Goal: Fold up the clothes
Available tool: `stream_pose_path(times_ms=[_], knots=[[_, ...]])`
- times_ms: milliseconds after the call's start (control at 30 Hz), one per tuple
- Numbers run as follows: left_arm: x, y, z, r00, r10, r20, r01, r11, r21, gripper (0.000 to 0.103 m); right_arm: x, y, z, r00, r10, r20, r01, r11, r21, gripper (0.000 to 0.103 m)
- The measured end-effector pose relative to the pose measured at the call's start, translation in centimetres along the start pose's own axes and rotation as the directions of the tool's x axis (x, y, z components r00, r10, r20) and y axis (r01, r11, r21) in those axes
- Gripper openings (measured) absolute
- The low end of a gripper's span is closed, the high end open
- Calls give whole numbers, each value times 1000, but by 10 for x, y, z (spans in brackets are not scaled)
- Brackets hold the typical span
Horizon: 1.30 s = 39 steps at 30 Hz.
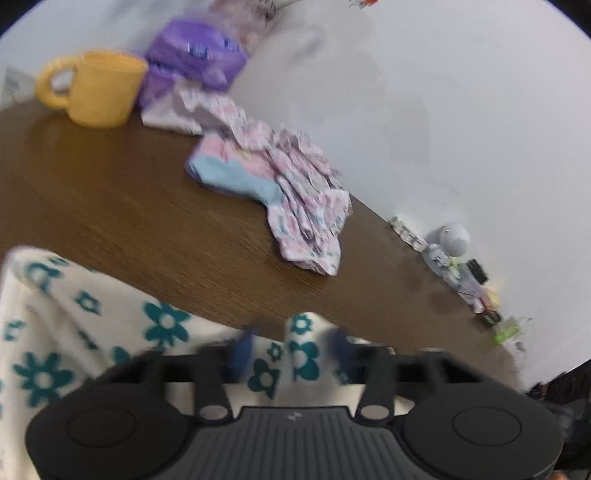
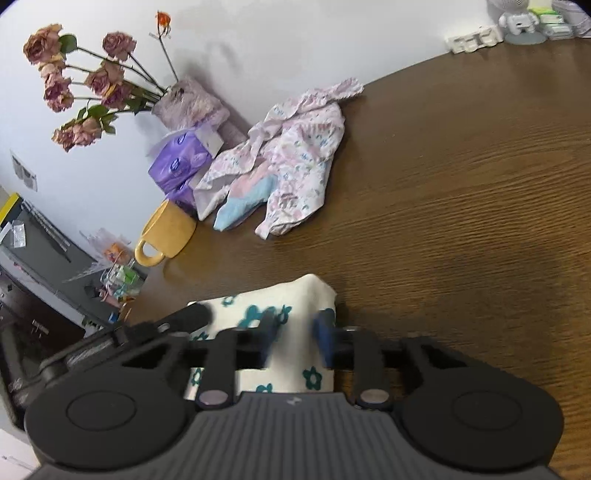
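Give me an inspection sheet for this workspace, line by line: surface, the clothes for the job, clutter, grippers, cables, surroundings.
Surface: brown wooden table, set against a white wall.
Job's things: cream cloth with teal flowers at the near edge; crumpled pink floral garment and a pink-and-blue piece farther back.
Clutter: yellow mug, purple tissue pack, dried roses, small white figure and boxes by the wall.
Grippers: left gripper with fingers apart, a raised fold of the flowered cloth between them; right gripper with fingers apart over the same cloth; grip unclear in both.
Cables: nothing seen.
Surroundings: dark counter with small items beyond the table.
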<state>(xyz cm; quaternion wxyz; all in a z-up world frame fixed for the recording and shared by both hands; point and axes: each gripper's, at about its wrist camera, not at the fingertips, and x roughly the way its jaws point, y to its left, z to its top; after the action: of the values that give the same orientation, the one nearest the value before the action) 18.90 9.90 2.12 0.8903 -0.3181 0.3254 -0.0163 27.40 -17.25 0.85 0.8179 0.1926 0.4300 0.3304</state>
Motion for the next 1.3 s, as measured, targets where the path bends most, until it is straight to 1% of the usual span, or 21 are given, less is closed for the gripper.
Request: stream_pose_path(times_ms=[67,100,133,167,200,233,267,300,333,367,400,467,633,733,800,833,967,1067,1200,1233,1300], knots=[[3,3,0,1000,-17,-8,17,1000,-19,23,0,2,2,1000,1,1,-1,1000,-20,24],[2,2,0,1000,-6,5,6,1000,-20,27,-1,1,3,1000,6,0,-6,1000,-18,30],[2,2,0,1000,5,19,-5,1000,-21,42,0,-1,6,1000,15,-3,-15,1000,-2,36],[1,1,0,999,17,34,-16,1000,-22,50,2,-3,8,1000,19,-6,-19,1000,8,41],[1,0,1,999,17,39,-17,1000,-11,45,4,-5,8,1000,11,-9,-11,1000,11,36],[2,0,2,999,16,43,-16,1000,1,34,7,-5,8,1000,3,-13,-3,1000,9,31],[2,0,1,999,10,41,-10,1000,-4,34,9,-5,7,1000,0,-21,0,1000,1,29],[2,1,0,999,4,39,-4,1000,-11,38,10,-5,6,1000,4,-24,-4,1000,-2,30],[1,4,-1,999,-1,33,2,1000,-29,52,9,-5,5,1000,8,-21,-8,1000,2,31],[-2,6,-3,1000,0,30,2,999,-47,63,8,-7,6,1000,14,-19,-14,1000,11,36],[-9,7,-6,999,-3,39,5,999,-53,64,6,-9,6,1000,22,-18,-21,1000,22,43],[-25,7,-15,998,-15,63,17,999,-46,66,0,-12,3,1000,22,-18,-22,999,28,44],[-56,-7,-38,995,-16,98,11,998,58,63,-18,-15,-10,1000,27,-13,-27,999,35,44],[-56,-11,-46,997,-30,73,24,997,79,54,-25,-12,-17,999,42,-12,-42,999,32,44],[-51,-12,-51,998,-34,51,30,996,83,52,-26,-10,-22,999,44,-23,-43,999,30,43],[-48,-12,-53,999,-36,41,32,996,85,48,-26,-10,-24,999,45,-29,-44,999,32,43],[-45,-18,-62,998,-23,53,16,993,120,39,-26,-9,-32,998,47,-30,-46,998,46,26],[-44,-22,-65,998,-19,62,10,990,141,36,-26,-7,-34,998,53,-26,-51,998,41,24],[-44,-25,-68,997,-10,71,0,988,153,34,-25,-4,-36,999,50,-19,-50,998,25,24],[-44,-26,-68,997,-8,73,-4,987,158,37,-25,-4,-36,999,51,-18,-50,998,22,26],[-45,-26,-68,997,0,72,-11,989,148,48,-27,-4,-36,998,55,-11,-55,998,18,35]])
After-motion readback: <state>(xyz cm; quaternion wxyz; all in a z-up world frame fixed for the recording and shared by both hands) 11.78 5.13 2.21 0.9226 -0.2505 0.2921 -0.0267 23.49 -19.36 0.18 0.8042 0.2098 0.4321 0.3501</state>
